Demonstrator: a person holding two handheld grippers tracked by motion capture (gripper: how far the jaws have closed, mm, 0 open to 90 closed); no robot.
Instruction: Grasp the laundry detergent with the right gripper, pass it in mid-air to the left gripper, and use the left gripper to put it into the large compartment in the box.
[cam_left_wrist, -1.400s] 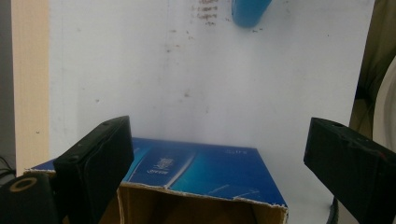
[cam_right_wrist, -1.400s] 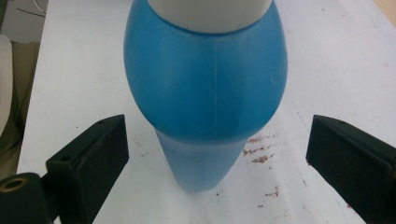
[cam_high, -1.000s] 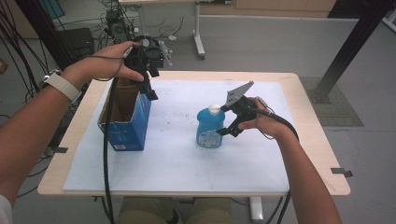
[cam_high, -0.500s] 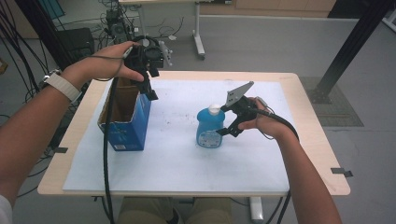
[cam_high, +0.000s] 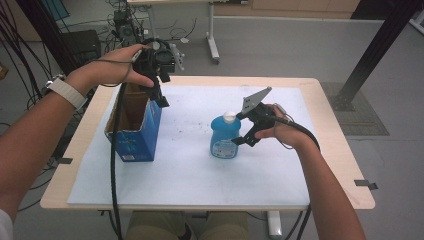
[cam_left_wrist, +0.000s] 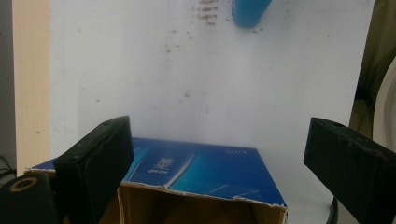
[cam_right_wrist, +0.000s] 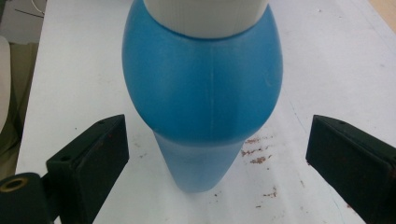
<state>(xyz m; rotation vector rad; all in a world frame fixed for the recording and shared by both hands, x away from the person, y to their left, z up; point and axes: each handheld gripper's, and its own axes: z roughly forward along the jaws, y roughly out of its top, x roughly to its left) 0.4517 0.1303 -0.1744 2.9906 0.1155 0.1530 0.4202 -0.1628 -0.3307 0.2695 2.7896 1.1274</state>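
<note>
**Bottle and box approached with spread jaws**

The right gripper (cam_high: 246, 134) was held spread wide just beside the upright blue bottle (cam_high: 225, 136) at the table's (cam_high: 330, 150) middle. The left gripper (cam_high: 159, 97), also spread, was held above the open blue box (cam_high: 134, 142).

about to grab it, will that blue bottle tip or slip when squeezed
The bottle stands upright, wide shoulders over a narrower base, so probably tippy. Its smooth, rounded plastic may slip between the open jaws of the right hand-held gripper. Weight cannot be judged.

A white mat (cam_high: 185, 170) covers the wooden table (cam_high: 340, 165); cables (cam_high: 25, 40) lie on the floor behind.
</note>
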